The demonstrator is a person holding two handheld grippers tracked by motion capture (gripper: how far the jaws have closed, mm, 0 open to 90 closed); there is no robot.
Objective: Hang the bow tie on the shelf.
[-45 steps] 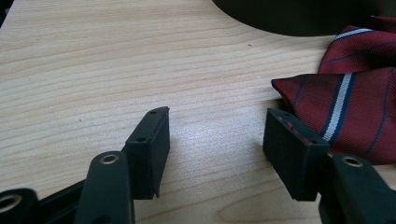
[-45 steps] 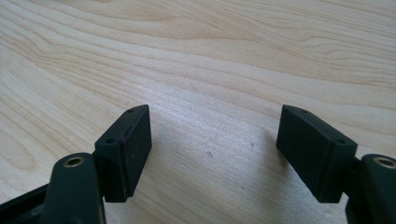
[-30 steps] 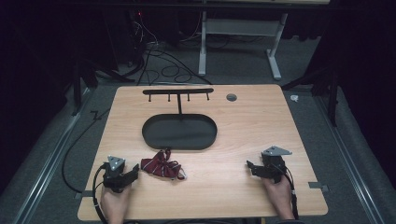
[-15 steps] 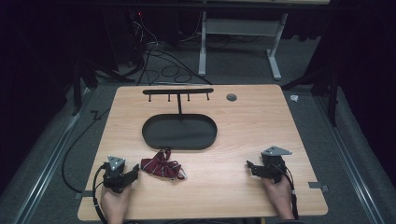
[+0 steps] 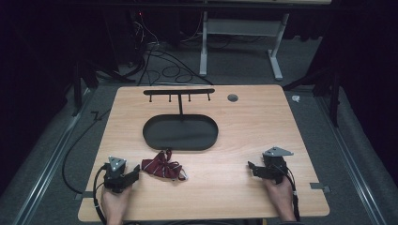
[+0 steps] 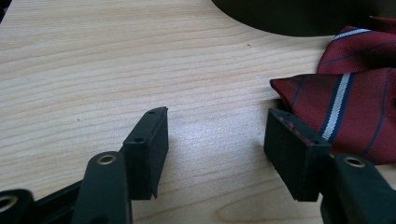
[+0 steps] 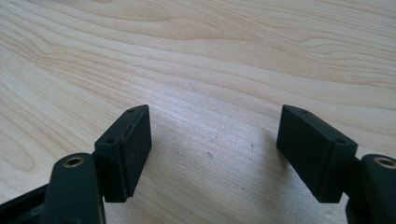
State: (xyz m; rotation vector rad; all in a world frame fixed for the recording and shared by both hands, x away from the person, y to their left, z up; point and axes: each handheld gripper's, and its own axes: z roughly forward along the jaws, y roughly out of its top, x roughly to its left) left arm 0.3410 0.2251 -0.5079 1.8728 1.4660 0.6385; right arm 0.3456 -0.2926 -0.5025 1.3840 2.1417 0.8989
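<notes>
Wood table [image 5: 234, 140] – striped tie [image 5: 163, 166] beside gaping left tool [image 5: 136, 172], seemingly touching

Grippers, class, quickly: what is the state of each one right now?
Left gripper: open, holding nothing; the striped tie lies beside one of its fingers.
Right gripper: open, holding nothing, over the bare table.

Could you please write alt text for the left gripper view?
The left claw, jaws open, rests low over a wooden table beside a crumpled maroon striped tie. A black tray edge lies beyond.
</notes>
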